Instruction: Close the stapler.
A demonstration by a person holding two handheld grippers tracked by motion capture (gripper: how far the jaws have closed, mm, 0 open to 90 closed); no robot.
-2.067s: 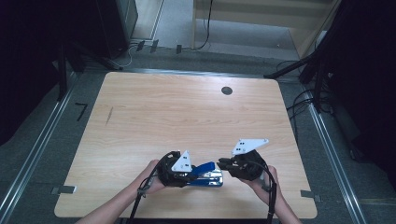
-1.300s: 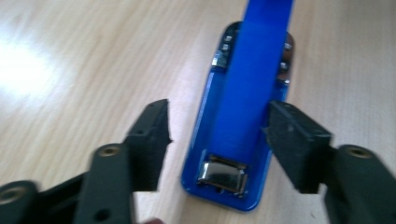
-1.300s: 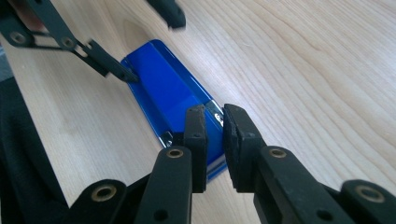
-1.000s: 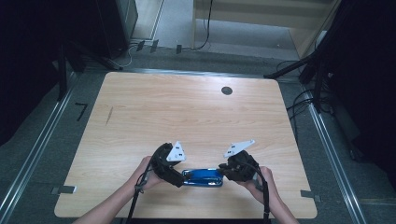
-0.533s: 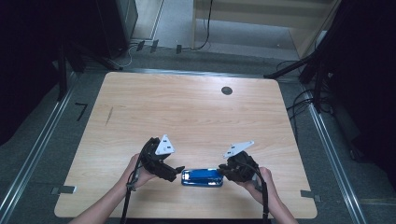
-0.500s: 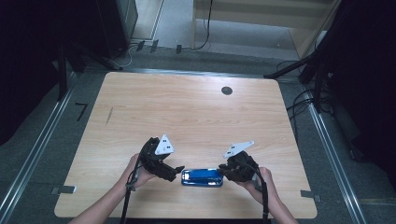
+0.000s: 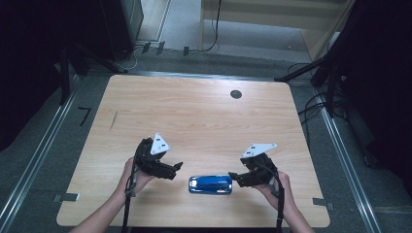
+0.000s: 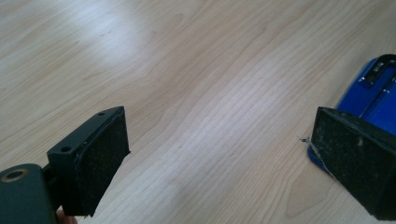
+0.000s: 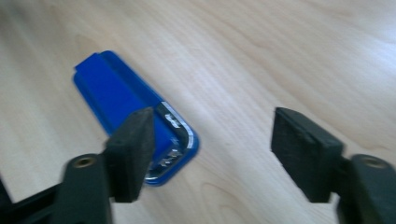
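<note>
Release step: right gripper, jaws just opened and empty, beside the blue stapler at lower centre; left gripper open, empty; next, withdraw clear.

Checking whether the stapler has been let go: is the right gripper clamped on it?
No, the right gripper has its jaws apart, and the blue stapler lies flat on the table.

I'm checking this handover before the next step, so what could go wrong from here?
The blue stapler lies near the table's front edge; a nudge could slide it off. The right gripper, jaws just opened, sits at its end, so withdrawing might clip it. The left gripper is open beside it and could bump it.
</note>
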